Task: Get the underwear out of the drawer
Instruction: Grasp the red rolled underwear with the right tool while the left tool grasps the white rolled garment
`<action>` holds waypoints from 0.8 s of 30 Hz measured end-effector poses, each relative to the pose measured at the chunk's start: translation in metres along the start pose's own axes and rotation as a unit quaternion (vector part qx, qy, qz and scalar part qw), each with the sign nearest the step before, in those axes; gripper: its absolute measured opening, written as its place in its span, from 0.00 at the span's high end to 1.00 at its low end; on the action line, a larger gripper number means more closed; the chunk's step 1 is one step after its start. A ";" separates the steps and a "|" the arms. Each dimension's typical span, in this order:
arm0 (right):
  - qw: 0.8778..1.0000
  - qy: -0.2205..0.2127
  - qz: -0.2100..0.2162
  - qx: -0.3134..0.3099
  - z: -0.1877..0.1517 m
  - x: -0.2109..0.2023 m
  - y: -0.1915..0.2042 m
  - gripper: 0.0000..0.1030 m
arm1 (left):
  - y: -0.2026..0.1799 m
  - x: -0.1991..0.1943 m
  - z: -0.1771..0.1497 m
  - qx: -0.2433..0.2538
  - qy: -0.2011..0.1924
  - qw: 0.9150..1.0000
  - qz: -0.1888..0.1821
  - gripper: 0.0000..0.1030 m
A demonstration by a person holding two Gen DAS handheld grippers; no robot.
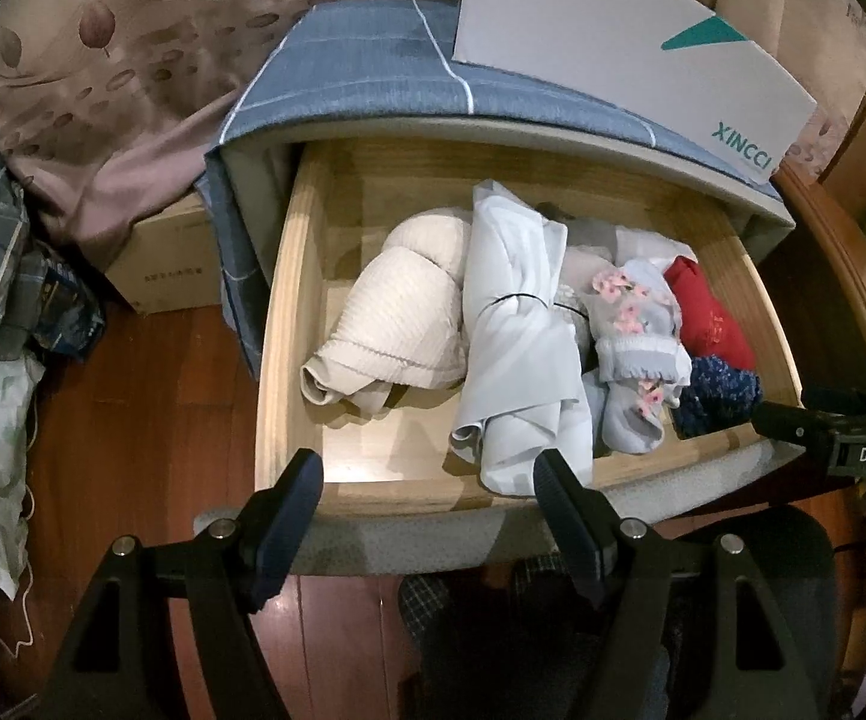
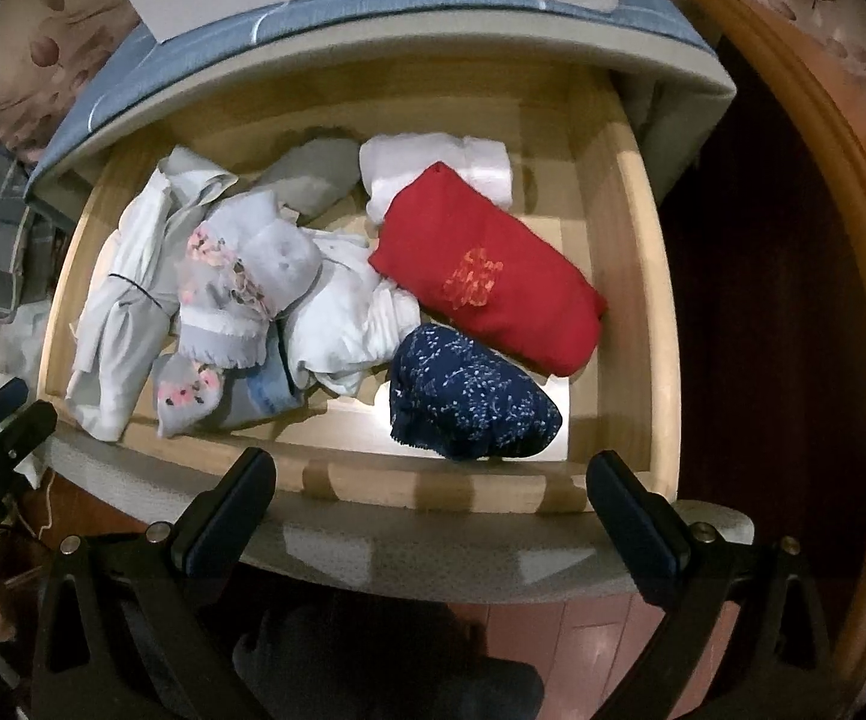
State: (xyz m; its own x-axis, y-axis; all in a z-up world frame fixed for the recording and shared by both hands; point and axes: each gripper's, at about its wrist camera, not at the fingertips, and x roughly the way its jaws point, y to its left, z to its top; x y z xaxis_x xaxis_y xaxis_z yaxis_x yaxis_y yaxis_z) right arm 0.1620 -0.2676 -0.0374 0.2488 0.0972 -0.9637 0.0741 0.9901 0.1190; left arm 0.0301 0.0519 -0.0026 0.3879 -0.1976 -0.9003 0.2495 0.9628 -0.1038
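The drawer (image 2: 643,276) stands pulled out, filling mid-frame in both views, wooden inside. The underwear lies in it as rolled bundles: a red roll (image 2: 493,294) right of centre in the right view, a white ribbed roll (image 1: 396,324) at centre left in the left view, a navy speckled roll (image 2: 469,402) just below the red. The left gripper (image 1: 426,474) and right gripper (image 2: 433,474) hang at the drawer's front edge at lower frame, fingers spread wide, nothing between them. The navy roll sits nearest the right gripper, apart from it.
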 end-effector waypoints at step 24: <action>0.995 0.022 0.002 -0.094 0.141 0.029 -0.020 0.24 | -0.008 -0.006 0.039 -0.001 0.028 1.000 -0.003 0.28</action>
State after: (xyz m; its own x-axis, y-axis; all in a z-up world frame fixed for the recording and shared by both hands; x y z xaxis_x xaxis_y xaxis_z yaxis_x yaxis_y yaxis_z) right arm 0.3045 -0.2987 -0.0343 0.2064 0.1020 -0.9731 -0.1094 0.9907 0.0806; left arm 0.0603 0.0380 0.0203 0.3366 -0.1931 -0.9216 0.2495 0.9621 -0.1105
